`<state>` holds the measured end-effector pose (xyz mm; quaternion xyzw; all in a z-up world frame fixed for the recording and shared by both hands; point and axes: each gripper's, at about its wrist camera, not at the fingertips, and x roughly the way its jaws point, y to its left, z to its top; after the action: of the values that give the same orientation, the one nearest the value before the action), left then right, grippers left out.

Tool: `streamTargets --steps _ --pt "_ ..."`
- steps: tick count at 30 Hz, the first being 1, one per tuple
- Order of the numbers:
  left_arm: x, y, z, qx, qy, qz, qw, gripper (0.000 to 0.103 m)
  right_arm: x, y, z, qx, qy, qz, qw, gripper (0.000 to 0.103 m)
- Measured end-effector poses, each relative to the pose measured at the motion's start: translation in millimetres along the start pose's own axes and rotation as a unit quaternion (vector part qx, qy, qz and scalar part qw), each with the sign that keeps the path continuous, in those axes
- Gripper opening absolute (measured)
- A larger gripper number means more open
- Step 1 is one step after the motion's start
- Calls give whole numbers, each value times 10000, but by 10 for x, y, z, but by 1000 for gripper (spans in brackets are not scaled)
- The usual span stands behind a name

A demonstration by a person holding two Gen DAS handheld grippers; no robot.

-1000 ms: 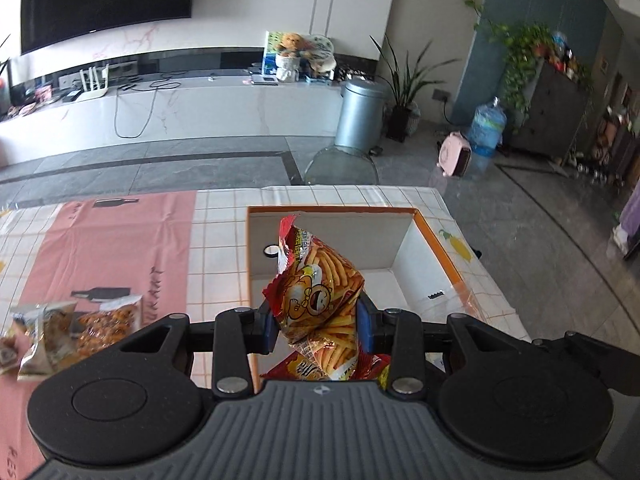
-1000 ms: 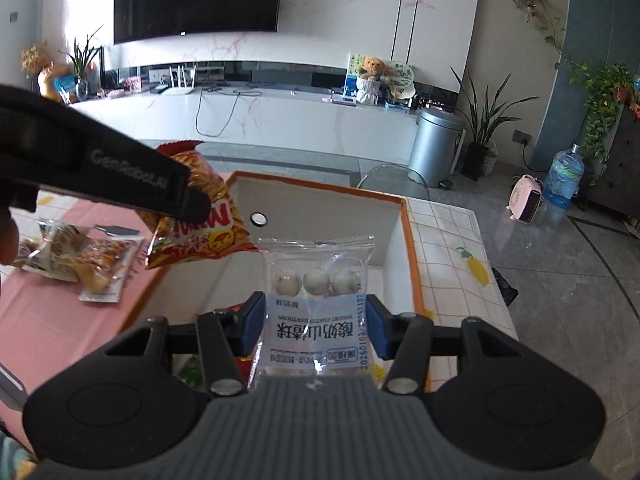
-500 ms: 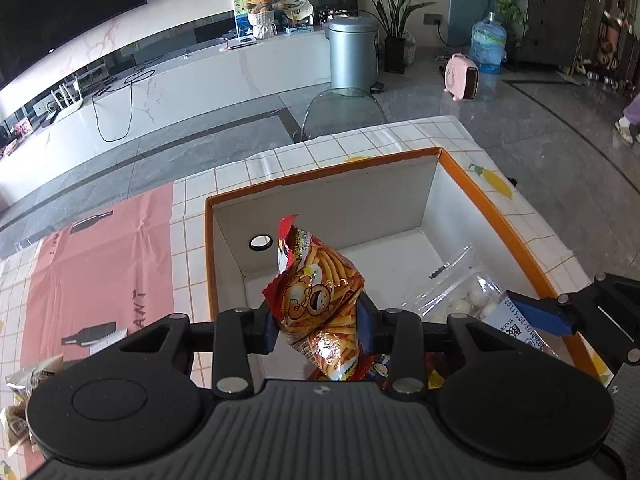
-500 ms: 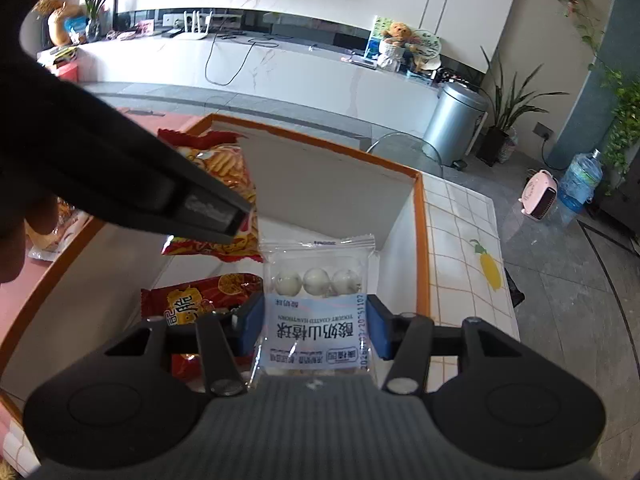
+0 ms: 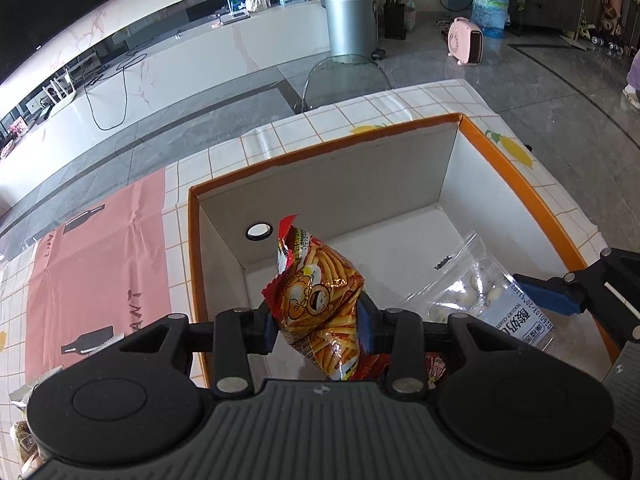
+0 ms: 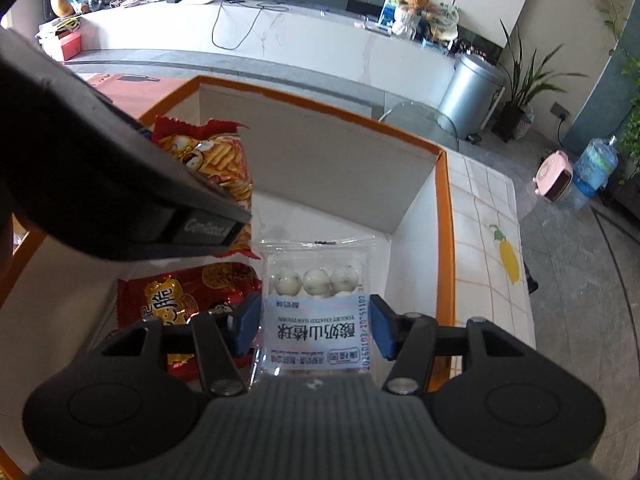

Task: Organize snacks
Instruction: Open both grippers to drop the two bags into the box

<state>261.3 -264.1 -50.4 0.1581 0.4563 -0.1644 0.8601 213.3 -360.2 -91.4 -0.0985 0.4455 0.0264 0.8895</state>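
Chip bag [image 5: 320, 304] upright in left tongs [image 5: 318, 326].

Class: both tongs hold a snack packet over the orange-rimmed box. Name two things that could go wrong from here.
1. The left tongs and right tongs work close together above the box; they might collide.
2. The fries packet, if released here, may land on the red packet already inside, piling rather than lying flat.
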Motion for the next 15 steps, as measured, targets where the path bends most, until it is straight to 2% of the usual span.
streamTargets --steps 11,15 --pt "31 72 -32 -271 174 -130 9994 47 46 51 0 -89 125 44 9999 58" --pt "25 85 -51 -344 167 -117 9992 54 45 17 32 -74 127 54 9999 59"
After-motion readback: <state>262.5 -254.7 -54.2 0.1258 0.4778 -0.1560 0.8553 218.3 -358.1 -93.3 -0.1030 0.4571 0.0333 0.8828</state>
